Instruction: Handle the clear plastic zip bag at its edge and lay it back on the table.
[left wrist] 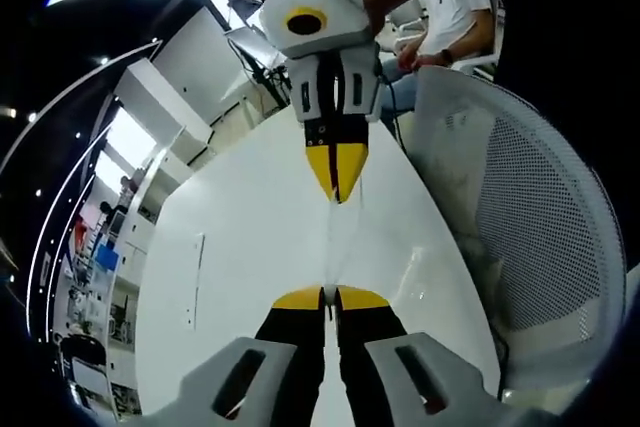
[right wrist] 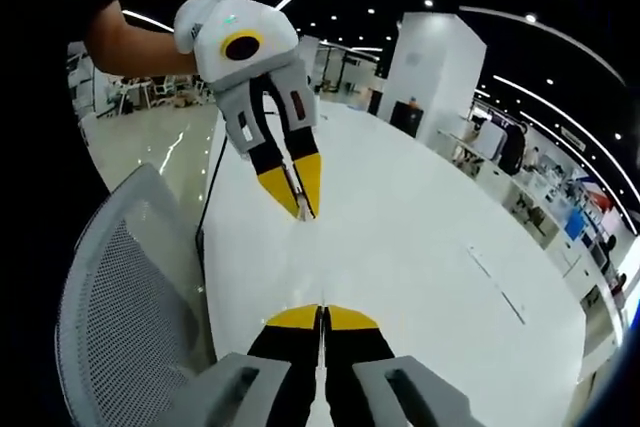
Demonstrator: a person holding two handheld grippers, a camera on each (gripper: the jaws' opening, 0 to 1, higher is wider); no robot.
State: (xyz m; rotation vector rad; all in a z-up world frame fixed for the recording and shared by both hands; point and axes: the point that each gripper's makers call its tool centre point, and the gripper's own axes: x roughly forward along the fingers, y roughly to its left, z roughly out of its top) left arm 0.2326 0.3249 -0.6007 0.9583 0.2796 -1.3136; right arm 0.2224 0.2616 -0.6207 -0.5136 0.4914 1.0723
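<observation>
**Bag held taut above the desk, both ends pinched**

Nearest the lens, in the left gripper view, the left gripper (left wrist: 331, 294) has its yellow-tipped jaws pressed together on the near edge of the clear plastic zip bag (left wrist: 331, 247) — the film is almost invisible, showing as a faint crease and glint running away from the tips. Further along that line, the right gripper (left wrist: 337, 190) comes in from the top, jaws likewise closed on the far edge.

The right gripper view agrees: own jaws closed at the bottom (right wrist: 321, 309), the left gripper (right wrist: 302, 209) opposite, tips pinched on a thin sliver of film.

Bag position: stretched between the two grippers, above the white desk (left wrist: 240, 257); whether any part touches the surface I cannot tell. Beside the desk, a white mesh chair (left wrist: 540, 217). Beyond, an open hall with ceiling lights and a seated person.

Judgement — step in hand is the edge-hold, with the lay-down not yet done. Next move calls for lowering both ends together, keeping the film flat and lightly tensioned so it does not fold, then parting the jaws once it rests on the desk.
</observation>
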